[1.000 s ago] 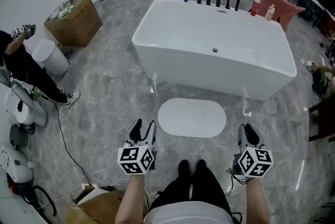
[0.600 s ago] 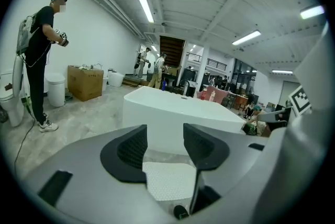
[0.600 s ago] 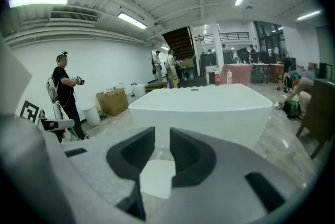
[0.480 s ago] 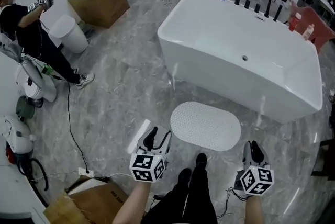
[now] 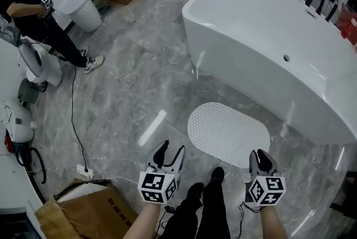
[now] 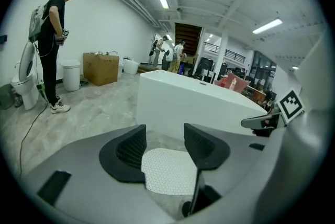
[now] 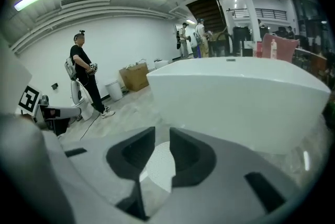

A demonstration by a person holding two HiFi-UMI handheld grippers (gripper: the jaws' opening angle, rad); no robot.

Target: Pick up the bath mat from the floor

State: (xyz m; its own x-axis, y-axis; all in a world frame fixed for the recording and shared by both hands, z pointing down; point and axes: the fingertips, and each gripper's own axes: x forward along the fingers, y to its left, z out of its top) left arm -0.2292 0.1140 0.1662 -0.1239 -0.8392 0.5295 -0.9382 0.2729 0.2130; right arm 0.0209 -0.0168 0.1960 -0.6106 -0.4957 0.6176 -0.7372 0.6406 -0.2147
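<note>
Approach step: left tongs (image 5: 169, 148) and right tongs (image 5: 260, 155), both released and empty, hover short of the white dotted oval bath mat (image 5: 228, 134); next, reach its near edge.

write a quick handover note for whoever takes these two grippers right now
Left gripper: jaws apart, empty, short of the mat's near edge.
Right gripper: jaws narrowly apart, empty, close to the mat's near edge, not gripping it.
Bath mat: white oval, flat on the grey floor beside the bathtub.
Done: nothing gripped yet.
Left: reach the near edge, close on it, lift the mat.
</note>
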